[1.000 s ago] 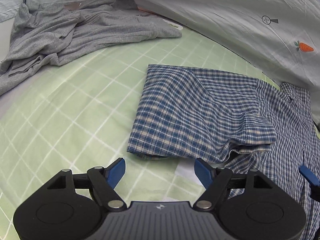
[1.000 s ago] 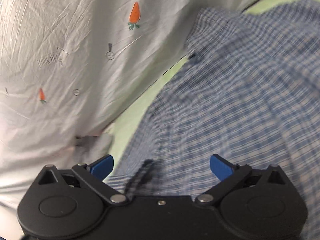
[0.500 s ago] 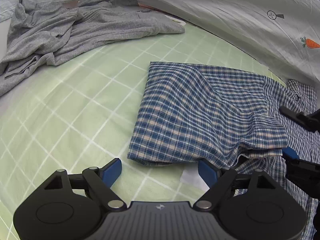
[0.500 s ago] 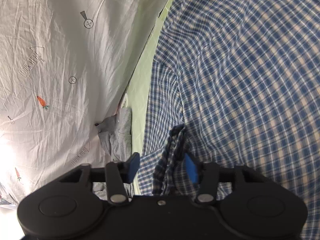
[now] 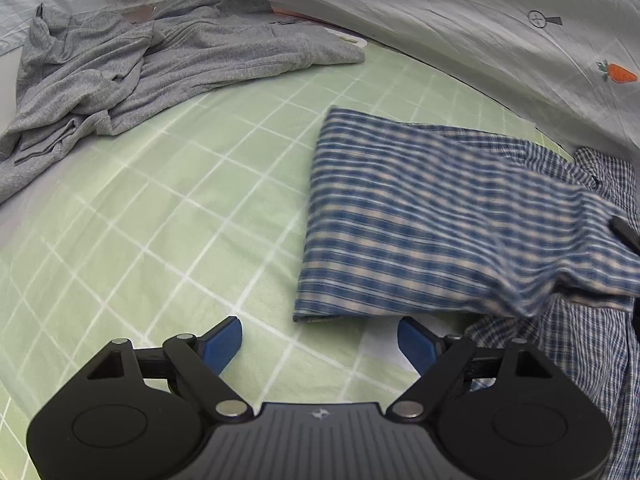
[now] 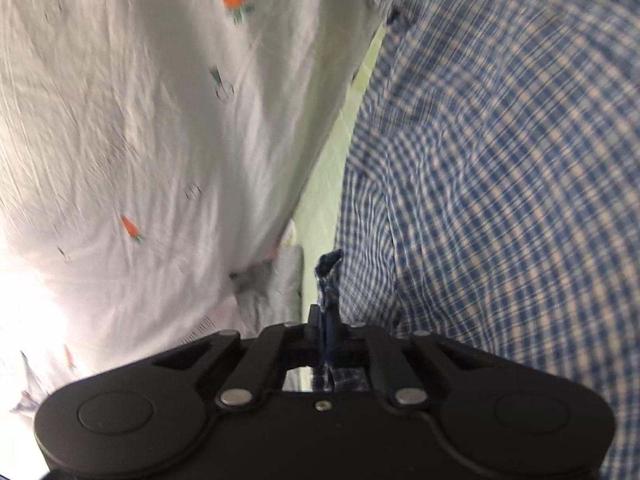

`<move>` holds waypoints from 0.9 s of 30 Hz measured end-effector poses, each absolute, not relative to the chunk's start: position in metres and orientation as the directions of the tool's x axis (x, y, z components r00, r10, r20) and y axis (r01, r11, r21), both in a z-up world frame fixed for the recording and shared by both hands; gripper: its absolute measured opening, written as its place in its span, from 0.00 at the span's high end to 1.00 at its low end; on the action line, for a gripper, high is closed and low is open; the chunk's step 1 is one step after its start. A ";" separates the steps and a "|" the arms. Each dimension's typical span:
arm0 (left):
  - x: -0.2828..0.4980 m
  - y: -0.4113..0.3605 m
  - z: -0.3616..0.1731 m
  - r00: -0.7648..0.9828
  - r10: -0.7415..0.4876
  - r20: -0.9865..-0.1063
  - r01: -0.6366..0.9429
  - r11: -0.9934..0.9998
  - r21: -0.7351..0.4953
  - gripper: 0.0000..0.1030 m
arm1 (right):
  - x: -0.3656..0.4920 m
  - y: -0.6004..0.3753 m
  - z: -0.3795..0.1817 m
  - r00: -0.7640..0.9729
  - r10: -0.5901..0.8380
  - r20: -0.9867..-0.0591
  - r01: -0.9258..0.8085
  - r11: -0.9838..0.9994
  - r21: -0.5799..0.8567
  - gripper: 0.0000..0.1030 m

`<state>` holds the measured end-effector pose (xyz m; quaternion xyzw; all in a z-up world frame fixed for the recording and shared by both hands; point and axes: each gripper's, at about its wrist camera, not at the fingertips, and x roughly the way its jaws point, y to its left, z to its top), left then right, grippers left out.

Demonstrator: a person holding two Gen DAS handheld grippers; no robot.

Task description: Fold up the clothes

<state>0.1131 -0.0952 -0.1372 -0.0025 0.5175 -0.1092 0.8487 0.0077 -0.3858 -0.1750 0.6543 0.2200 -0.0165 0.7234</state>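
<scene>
Blue-checked shirt (image 5: 440, 220) lies partly folded on the green grid bedsheet (image 5: 160, 240), at one o'clock from the left gripper (image 5: 320, 344) with fingers spread, while the right gripper (image 6: 326, 320) has just closed, fingers pinching its edge.

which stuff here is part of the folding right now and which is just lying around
In use:
- blue plaid shirt, half folded on the bed
- right gripper, shut on a pinch of the shirt's fabric
- left gripper, open above the sheet, holding nothing

Lying about:
- crumpled grey garment, perhaps next to fold
- green checked sheet
- white carrot-print cover
</scene>
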 end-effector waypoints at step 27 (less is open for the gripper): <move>-0.066 -0.166 -0.129 0.393 -0.245 -0.886 0.371 0.924 -0.092 0.17 | -0.272 -0.503 -0.130 0.667 -0.388 -0.636 0.735 0.478 0.481 0.00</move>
